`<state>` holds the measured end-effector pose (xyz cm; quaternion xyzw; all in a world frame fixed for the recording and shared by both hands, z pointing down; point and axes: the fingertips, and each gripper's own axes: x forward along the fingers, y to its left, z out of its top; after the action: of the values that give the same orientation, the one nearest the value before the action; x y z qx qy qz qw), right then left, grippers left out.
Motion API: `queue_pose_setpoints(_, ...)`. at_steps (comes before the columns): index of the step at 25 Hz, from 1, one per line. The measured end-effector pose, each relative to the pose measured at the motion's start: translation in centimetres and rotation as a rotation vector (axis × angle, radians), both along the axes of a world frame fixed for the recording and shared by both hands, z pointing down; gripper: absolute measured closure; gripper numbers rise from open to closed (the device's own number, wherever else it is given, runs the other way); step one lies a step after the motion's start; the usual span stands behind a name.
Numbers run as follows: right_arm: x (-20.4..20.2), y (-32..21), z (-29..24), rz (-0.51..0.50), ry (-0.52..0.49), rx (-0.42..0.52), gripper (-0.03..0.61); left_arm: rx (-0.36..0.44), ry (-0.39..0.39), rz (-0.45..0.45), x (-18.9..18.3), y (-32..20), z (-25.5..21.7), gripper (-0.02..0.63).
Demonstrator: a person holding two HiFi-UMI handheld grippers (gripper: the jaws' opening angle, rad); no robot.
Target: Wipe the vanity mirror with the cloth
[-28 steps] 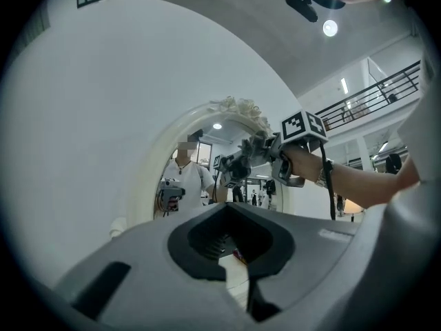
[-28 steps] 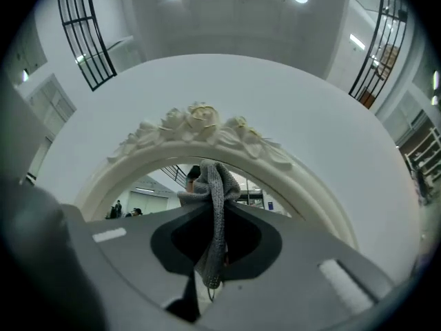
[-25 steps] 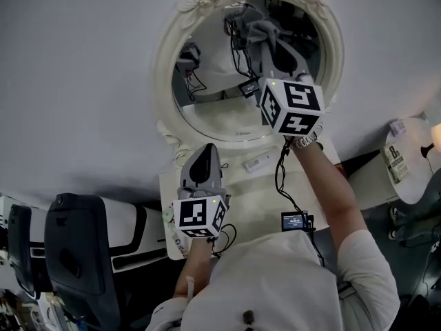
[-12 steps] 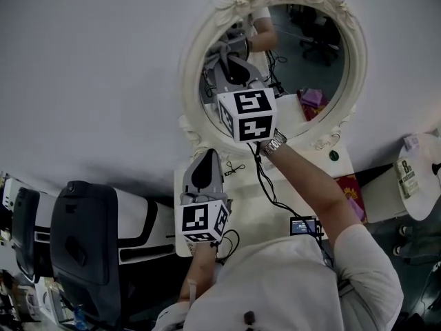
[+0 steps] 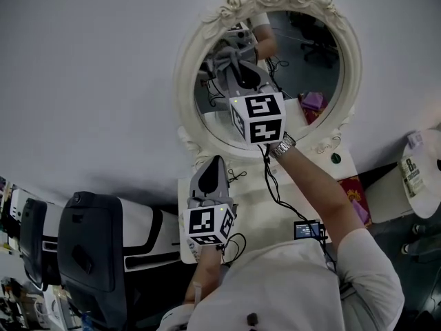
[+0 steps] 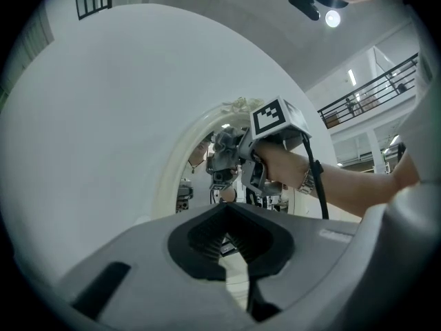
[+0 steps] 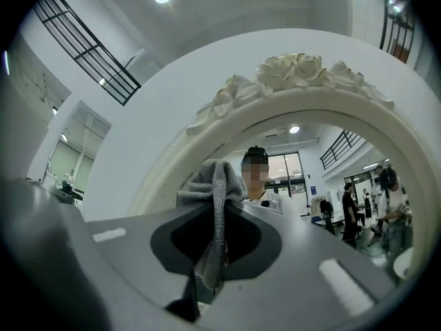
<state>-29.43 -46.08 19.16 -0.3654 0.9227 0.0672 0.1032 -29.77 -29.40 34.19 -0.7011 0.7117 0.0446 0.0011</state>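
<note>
The cloth [image 7: 215, 185] is grey, the mirror frame [image 5: 185, 67] cream, the marker cube [image 5: 258, 118] black-and-white.

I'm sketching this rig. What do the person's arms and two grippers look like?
The left gripper and right gripper are smooth grey plastic, tapering to a dark-lined claw. Each carries a white cube with black square markers. A black cable hangs from the right one. The person wears a white short-sleeved shirt and a metal wristwatch on the right wrist.

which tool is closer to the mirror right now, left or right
Right. The right tool, gripping the cloth, is up in front of the mirror glass. The left tool hangs lower, below the mirror's bottom edge, shut on nothing.
</note>
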Motion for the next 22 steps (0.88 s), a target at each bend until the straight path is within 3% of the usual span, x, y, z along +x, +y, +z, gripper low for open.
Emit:
queue_pose_setpoints(10, 11.0, -5.1, 0.9, 0.195, -0.015, -0.007, 0.545, 0.005, -0.019, 0.125, 5.8, -3.1, -0.5, 0.611)
queue_pose_setpoints(19, 21.8, -10.1, 2.5, 0.377, -0.074, -0.088, 0.545, -0.014, -0.02, 0.16, 8.5, -4.5, 0.3, 0.611)
queue_pose_setpoints(22, 24.0, -11.1, 3.1, 0.439, -0.053, -0.074, 0.546, -0.021, -0.016, 0.144, 8.1, -4.6, 0.6, 0.611)
